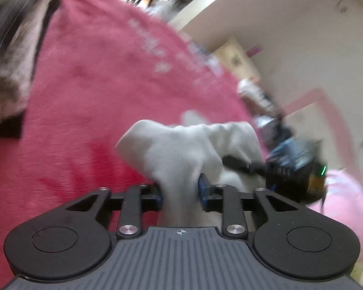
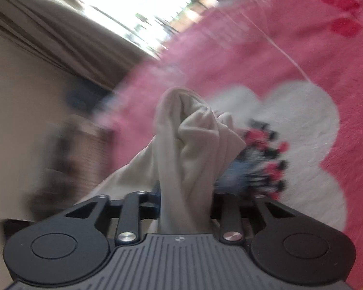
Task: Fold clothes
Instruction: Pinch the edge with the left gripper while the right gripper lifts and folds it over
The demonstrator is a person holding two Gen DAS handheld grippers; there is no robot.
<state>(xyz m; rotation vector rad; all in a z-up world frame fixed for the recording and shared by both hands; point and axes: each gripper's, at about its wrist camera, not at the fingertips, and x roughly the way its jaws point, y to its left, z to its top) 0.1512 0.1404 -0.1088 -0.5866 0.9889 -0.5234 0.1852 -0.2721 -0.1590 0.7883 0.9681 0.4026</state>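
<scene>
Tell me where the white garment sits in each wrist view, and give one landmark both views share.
Left wrist view: the white garment bunches at lower centre, pinched in the left tongs; the right tongs approach from the right side.
Right wrist view: the white garment rises at centre, pinched in the right tongs.
Shared landmark: the pink blanket behind it.

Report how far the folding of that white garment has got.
Done: nothing looks folded yet. In hand: the left gripper and the right gripper are each shut on a bunched part of the white garment, lifted above the pink blanket. Left: spreading it flat on the blanket and making every fold. The frames are motion-blurred, so the garment's type is unclear.
</scene>
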